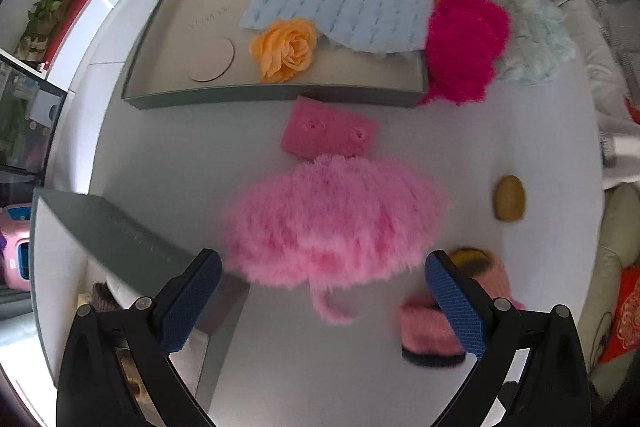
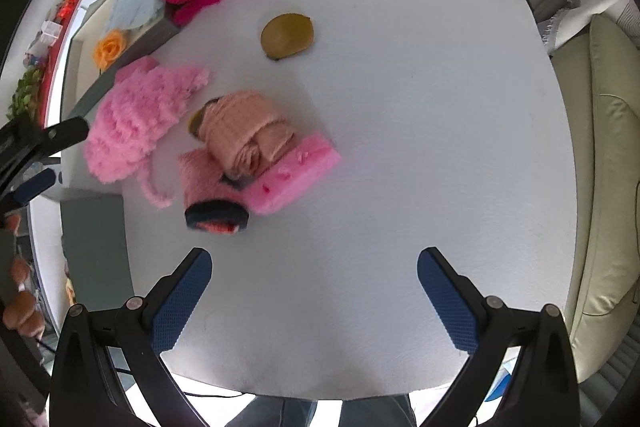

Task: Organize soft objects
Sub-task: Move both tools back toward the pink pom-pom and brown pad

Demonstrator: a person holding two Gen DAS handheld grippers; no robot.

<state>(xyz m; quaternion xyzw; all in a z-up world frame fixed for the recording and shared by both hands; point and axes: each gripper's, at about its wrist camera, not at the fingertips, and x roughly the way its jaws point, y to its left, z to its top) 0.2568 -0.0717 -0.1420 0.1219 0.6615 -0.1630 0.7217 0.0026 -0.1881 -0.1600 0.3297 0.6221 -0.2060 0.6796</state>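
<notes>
The left gripper has its blue-padded fingers spread wide and holds nothing. It hangs above the white table, and the fluffy light pink feathery piece lies between and just beyond the fingertips. On the far side of it a pink rectangular sponge touches its edge. Beyond the sponge stands a shallow grey-green box tray, which holds an orange fabric rose, a light blue quilted cloth and a round beige disc. A bright magenta fuzzy piece hangs over the right end of the tray. A brown oval kiwi-like object lies apart on the right.

The right gripper is also spread wide and empty, over bare table. Further ahead a rolled beige-pink knitted cloth rests on a second pink sponge and beside a pink fuzzy slipper with dark sole.
</notes>
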